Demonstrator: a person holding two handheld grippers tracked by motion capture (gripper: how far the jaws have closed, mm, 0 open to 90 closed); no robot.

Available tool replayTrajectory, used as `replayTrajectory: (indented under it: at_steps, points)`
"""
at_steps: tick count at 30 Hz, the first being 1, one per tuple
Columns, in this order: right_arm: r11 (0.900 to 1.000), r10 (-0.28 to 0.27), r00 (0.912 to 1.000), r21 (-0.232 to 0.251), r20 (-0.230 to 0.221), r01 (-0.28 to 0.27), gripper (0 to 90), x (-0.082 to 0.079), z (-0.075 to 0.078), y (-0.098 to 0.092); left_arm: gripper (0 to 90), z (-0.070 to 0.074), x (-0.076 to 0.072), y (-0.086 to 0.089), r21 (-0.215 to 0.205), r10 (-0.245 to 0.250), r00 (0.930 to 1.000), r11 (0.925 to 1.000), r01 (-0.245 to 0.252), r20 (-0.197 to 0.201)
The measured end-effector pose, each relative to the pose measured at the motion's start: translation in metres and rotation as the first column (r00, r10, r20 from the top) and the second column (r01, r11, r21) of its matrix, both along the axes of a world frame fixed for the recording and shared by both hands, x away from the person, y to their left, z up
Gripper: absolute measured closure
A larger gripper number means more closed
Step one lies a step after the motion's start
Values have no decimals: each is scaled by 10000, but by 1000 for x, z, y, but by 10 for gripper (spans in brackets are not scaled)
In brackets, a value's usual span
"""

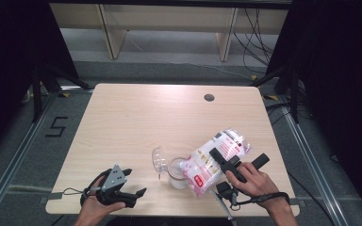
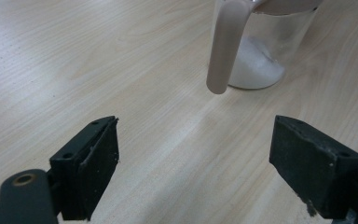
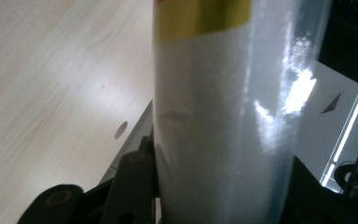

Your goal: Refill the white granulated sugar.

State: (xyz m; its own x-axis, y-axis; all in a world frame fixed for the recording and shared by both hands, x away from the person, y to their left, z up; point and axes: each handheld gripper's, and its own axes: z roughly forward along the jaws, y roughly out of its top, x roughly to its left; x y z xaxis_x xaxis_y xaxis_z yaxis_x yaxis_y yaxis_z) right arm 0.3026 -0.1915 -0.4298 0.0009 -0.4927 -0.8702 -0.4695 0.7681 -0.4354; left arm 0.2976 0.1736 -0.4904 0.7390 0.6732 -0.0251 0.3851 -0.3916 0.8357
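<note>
Your left gripper [image 1: 133, 183] sits low at the near left, cradled in your left hand [image 1: 96, 203], its jaws spread wide with nothing between them, pointing right. Your right hand [image 1: 256, 181] comes in from the near right with the wrist bent, and the right gripper [image 1: 222, 161] angles up and left, jaws clamped.

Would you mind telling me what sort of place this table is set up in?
Probably a lab or recording studio rather than a kitchen: black curtains flank the wooden table, cables trail over the grey floor behind, and a "5" is taped on the floor.
</note>
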Motion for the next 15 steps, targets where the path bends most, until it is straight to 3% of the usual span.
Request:
replayTrajectory:
  at_steps: [15]
  points:
    - [9999,-19,10000,-112,42,19,671,-1,1,1,153,0,0,0,88,-21,10000,10000,21,-20]
